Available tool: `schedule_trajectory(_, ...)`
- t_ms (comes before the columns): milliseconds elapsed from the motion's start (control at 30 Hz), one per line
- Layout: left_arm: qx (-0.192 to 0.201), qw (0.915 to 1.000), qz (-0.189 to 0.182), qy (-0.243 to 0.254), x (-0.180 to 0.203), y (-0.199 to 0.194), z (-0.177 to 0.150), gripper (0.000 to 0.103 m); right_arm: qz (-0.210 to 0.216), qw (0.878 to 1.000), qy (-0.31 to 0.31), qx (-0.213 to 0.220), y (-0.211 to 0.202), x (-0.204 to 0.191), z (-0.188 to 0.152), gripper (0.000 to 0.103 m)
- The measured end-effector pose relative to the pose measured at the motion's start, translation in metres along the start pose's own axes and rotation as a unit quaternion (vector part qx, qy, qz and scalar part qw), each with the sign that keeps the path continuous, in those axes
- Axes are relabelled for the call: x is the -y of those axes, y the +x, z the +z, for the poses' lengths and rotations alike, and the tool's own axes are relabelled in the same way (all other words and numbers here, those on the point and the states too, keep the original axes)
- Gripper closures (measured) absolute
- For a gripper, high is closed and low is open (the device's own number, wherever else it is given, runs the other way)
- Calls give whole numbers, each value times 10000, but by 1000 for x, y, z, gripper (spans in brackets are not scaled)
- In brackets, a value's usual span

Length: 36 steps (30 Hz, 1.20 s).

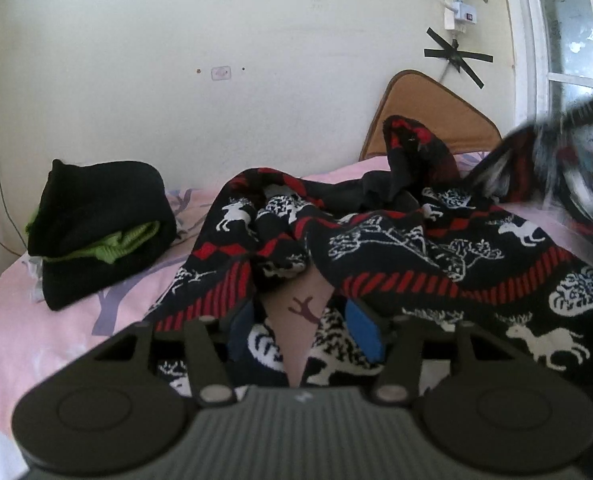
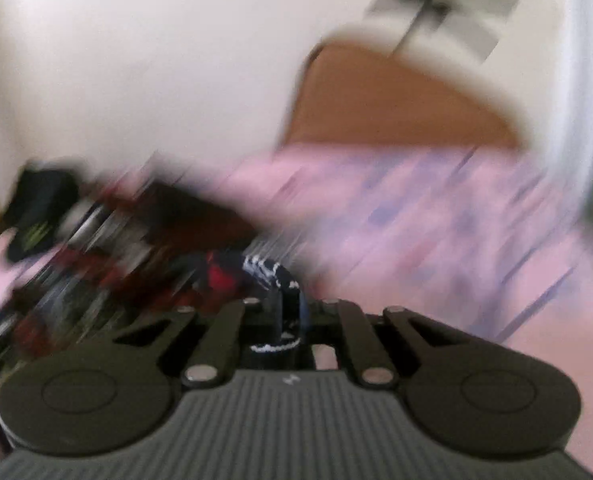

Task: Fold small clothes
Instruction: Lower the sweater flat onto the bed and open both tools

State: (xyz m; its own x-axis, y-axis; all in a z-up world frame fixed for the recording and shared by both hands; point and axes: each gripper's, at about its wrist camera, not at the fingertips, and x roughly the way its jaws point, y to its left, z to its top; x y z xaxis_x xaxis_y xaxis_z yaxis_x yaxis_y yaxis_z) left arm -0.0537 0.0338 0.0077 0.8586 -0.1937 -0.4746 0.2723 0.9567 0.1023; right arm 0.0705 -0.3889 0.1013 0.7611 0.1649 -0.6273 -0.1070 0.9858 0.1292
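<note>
A black knit garment (image 1: 396, 248) with red stripes and white deer and trees lies crumpled on the pink bedsheet (image 1: 48, 320). My left gripper (image 1: 302, 324) sits low at its near edge. The blue pads (image 1: 362, 330) stand apart, with cloth bunched around them and bare sheet showing in the gap. The garment's right end rises as a blur toward the upper right. The right wrist view is heavily blurred. In it my right gripper (image 2: 286, 316) is shut on a fold of the same garment (image 2: 264, 276), which trails off to the left.
A folded pile of black and green clothes (image 1: 100, 232) sits at the back left of the bed. An orange headboard (image 1: 428, 116) leans on the cream wall, with a taped power strip (image 1: 456, 4) above it and a window (image 1: 568, 40) to the right.
</note>
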Motion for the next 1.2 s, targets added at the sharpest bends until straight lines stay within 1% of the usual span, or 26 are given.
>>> schedule_trajectory(33, 9, 10000, 27, 22, 1, 0, 0, 50, -591, 9976, -168, 331, -3, 14, 19, 93)
schedule_trajectory(67, 16, 10000, 53, 55, 2, -1, 0, 50, -1281, 9891, -443, 574, -3, 25, 32, 91)
schedule_trajectory(100, 24, 9999, 70, 83, 3, -1, 0, 50, -1970, 9753, -683, 734, 1, 36, 41, 88)
schedule_trajectory(133, 39, 9999, 87, 111, 4, -3, -1, 50, -2546, 9612, -741, 758, 5, 48, 47, 81)
schedule_trajectory(167, 54, 9999, 90, 121, 4, -4, -1, 49, -2922, 9521, -599, 673, 7, 59, 51, 81)
schedule_trajectory(200, 65, 9999, 84, 121, 3, -6, -2, 47, -2984, 9511, -417, 687, 2, 64, 50, 80)
schedule_trajectory(233, 66, 9999, 77, 112, 3, -7, -3, 46, -2730, 9585, -273, 776, -6, 64, 45, 70)
schedule_trajectory(267, 56, 9999, 65, 104, 2, -8, -3, 46, -2321, 9688, -212, 845, -15, 60, 36, 52)
schedule_trajectory(300, 39, 9999, 48, 110, 2, -8, -3, 46, -2017, 9755, -223, 845, -21, 53, 27, 46)
schedule_trajectory(333, 22, 9999, 28, 136, 2, -9, -3, 46, -1757, 9805, -299, 827, -27, 42, 15, 44)
schedule_trajectory(400, 9, 9998, 8, 199, 3, -12, -4, 46, -1307, 9872, -485, 781, -36, 19, -8, 44)
schedule_trajectory(467, 15, 9997, 1, 239, 1, -17, -5, 46, -736, 9936, -546, 664, -44, -3, -29, 43)
schedule_trajectory(533, 9, 9998, -8, 221, -2, -23, -7, 44, -236, 9968, -572, 498, -47, -23, -45, 43)
schedule_trajectory(567, -18, 9998, -42, 182, -4, -25, -8, 44, -67, 9971, -622, 444, -50, -30, -50, 43)
schedule_trajectory(600, -61, 9998, -107, 126, -6, -27, -9, 44, 60, 9966, -709, 409, -48, -38, -52, 43)
schedule_trajectory(700, -161, 9994, -322, -5, -10, -32, -10, 44, 249, 9947, -922, 388, -37, -55, -45, 43)
schedule_trajectory(800, -90, 9993, -364, -46, -9, -37, -10, 44, 627, 9959, -588, 292, -20, -53, -30, 44)
schedule_trajectory(833, -68, 9991, -396, -99, -10, -38, -9, 44, 818, 9955, -428, 213, -11, -54, -24, 45)
schedule_trajectory(900, -75, 9987, -472, -200, -11, -38, -7, 44, 1086, 9937, -278, 57, 5, -57, -16, 50)
schedule_trajectory(967, -102, 9982, -543, -254, -12, -37, -6, 45, 1299, 9910, -138, -281, 31, -58, -11, 57)
schedule_trajectory(1033, -137, 9981, -544, -252, -12, -36, -6, 45, 1342, 9889, -91, -630, 59, -61, -9, 57)
schedule_trajectory(1100, -207, 9979, -556, -269, -13, -35, -6, 45, 1566, 9806, -8, -1177, 94, -64, -6, 57)
schedule_trajectory(1133, -237, 9978, -553, -278, -14, -35, -6, 45, 1622, 9780, 87, -1312, 109, -65, -3, 57)
schedule_trajectory(1167, -262, 9979, -528, -281, -15, -34, -6, 45, 1709, 9758, 204, -1350, 126, -64, 6, 58)
schedule_trajectory(1200, -283, 9980, -485, -278, -16, -34, -6, 45, 1765, 9763, 320, -1210, 141, -64, 19, 58)
